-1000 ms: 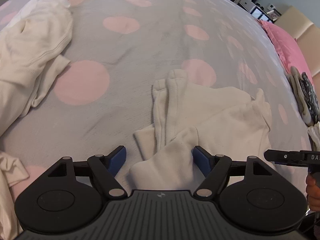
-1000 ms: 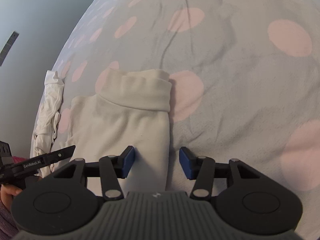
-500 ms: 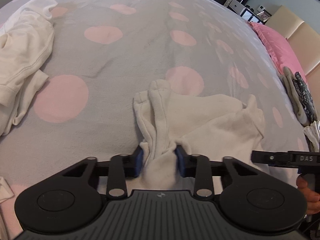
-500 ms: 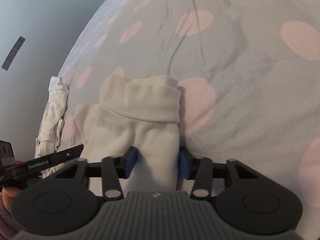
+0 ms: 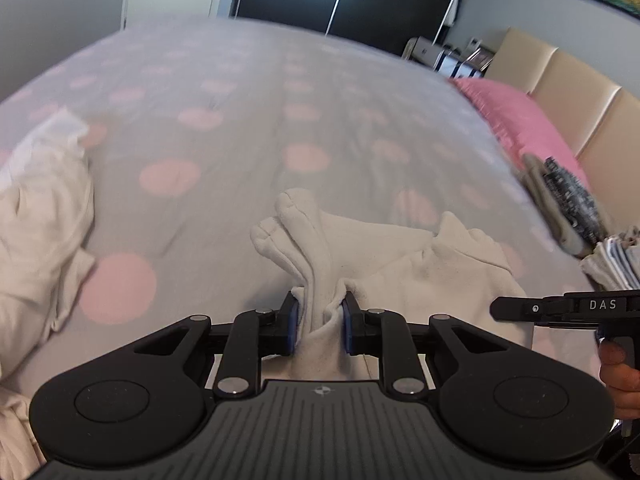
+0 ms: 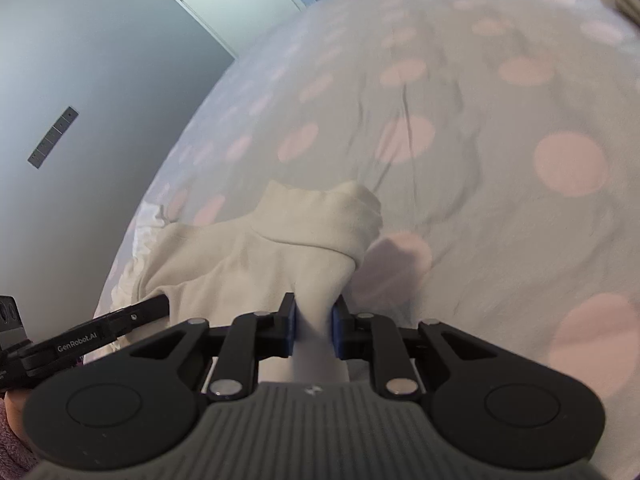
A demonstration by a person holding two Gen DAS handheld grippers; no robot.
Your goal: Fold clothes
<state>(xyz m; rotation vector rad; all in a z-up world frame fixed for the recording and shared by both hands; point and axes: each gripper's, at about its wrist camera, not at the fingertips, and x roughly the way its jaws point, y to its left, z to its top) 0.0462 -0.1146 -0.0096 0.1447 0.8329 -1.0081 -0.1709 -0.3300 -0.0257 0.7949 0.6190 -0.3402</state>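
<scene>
Cream trousers (image 5: 400, 256) lie on the dotted bed sheet (image 5: 200, 140), partly lifted. My left gripper (image 5: 319, 320) is closing its jaws and its blue pads pinch the bunched leg cloth just behind the two cuffs (image 5: 288, 220). My right gripper (image 6: 313, 322) is also closing, pads pressed on the cloth below the folded waistband (image 6: 320, 212) of the trousers (image 6: 240, 264). Each view shows the other gripper at its edge: the right one (image 5: 560, 308) and the left one (image 6: 100, 328), each held by a hand.
A heap of cream clothes (image 5: 40, 220) lies at the left of the bed. A pink pillow (image 5: 520, 120), dark patterned folded items (image 5: 568, 200) and a white folded stack (image 5: 616, 260) sit by the beige headboard (image 5: 580, 80). White cloth (image 6: 136, 240) lies at the bed's edge.
Both grippers went from open around the trousers to clamped on them. Both have risen and tilted up, pulling the cloth off the sheet; more of the room shows.
</scene>
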